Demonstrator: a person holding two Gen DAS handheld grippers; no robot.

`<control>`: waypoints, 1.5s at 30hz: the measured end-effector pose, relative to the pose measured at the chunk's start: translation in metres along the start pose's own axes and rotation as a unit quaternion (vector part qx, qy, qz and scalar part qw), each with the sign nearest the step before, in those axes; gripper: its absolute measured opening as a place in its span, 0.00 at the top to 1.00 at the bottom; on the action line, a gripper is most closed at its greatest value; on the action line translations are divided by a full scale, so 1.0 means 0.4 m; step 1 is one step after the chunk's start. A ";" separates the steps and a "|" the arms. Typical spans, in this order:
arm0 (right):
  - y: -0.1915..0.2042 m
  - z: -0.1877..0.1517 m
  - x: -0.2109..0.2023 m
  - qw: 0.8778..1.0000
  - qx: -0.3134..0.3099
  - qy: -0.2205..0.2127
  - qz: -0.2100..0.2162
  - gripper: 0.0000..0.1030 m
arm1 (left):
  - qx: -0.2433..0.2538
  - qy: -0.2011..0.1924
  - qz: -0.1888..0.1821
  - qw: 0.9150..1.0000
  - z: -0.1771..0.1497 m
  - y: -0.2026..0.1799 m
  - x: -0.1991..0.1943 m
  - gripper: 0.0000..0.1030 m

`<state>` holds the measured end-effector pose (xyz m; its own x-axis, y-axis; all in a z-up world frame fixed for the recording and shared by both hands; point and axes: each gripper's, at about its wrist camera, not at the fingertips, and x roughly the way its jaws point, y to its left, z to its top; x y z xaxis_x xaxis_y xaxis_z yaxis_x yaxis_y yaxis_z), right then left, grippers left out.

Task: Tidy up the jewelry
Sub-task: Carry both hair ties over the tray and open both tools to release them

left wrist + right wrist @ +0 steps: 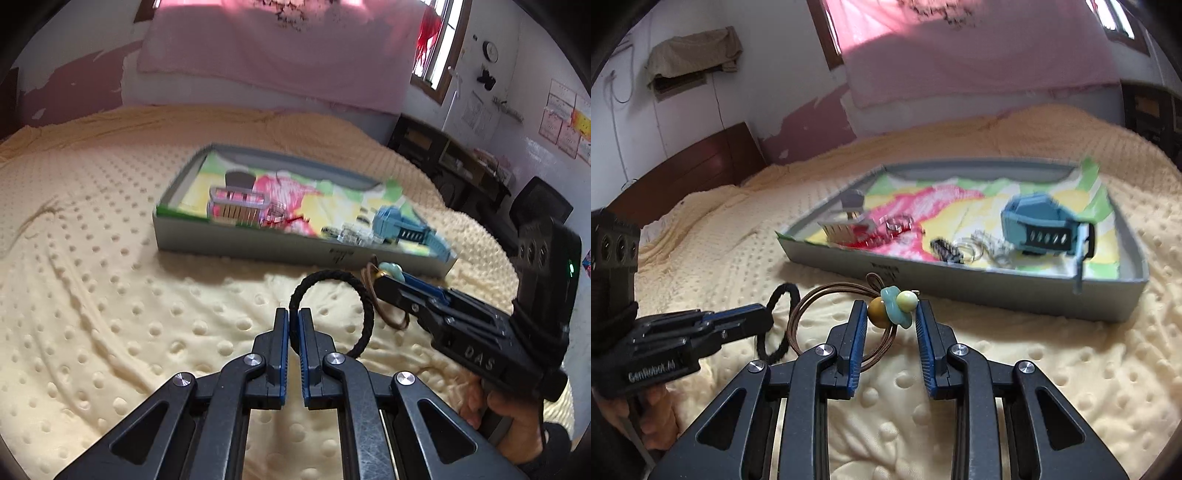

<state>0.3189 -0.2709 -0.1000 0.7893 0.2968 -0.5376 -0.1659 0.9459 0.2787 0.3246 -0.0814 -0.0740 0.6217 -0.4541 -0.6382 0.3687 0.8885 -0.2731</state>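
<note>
Black braided hair tie (334,310) sat clamped in the left gripper (294,314), just in front of the grey tray (997,284). Beside it, the right gripper (891,308) stood apart around the beads of a brown cord bracelet (827,306) on the yellow blanket (110,277).

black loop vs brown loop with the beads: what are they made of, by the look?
Black loop: braided fabric elastic, likely; matte, twisted rope texture. Brown loop: thin coiled cord or wire, slight sheen; unclear which. Beads: glossy, stone, glass or plastic.
</note>
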 end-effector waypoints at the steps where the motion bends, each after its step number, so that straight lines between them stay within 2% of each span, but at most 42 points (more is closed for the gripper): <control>1: 0.001 0.003 -0.012 1.000 -0.002 -0.008 -0.002 0.77 | 0.000 -0.003 0.000 1.000 0.008 -0.004 -0.005 0.95; 10: -0.048 0.094 -0.072 0.997 0.006 -0.066 -0.049 0.77 | 0.002 -0.032 -0.002 0.999 0.108 -0.032 -0.012 0.95; 14: -0.075 0.127 -0.073 0.996 0.011 -0.073 -0.055 0.77 | 0.015 -0.056 0.002 0.998 0.148 -0.046 -0.034 0.95; 20: -0.086 0.151 -0.028 0.996 0.014 -0.054 -0.065 0.77 | 0.027 -0.063 0.013 0.998 0.204 -0.045 -0.005 0.95; 26: -0.088 0.166 0.050 0.995 0.019 -0.013 -0.092 0.77 | 0.002 -0.025 0.028 0.999 0.242 -0.009 0.105 0.95; 33: -0.071 0.167 0.107 0.990 -0.013 0.033 -0.135 0.77 | -0.009 0.017 0.043 0.999 0.219 0.017 0.177 0.95; 39: -0.061 0.165 0.112 0.986 -0.030 0.040 -0.157 0.76 | -0.020 0.032 0.050 0.998 0.196 0.027 0.200 0.95; 45: -0.050 0.159 0.105 0.984 -0.042 0.036 -0.168 0.66 | -0.023 0.034 0.059 0.997 0.188 0.029 0.202 0.95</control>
<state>0.3929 -0.2856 -0.0776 0.7646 -0.0281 -0.6439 0.0457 0.9989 0.0106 0.4312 -0.1126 -0.0745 0.6100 -0.3425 -0.7145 0.2625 0.9382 -0.2257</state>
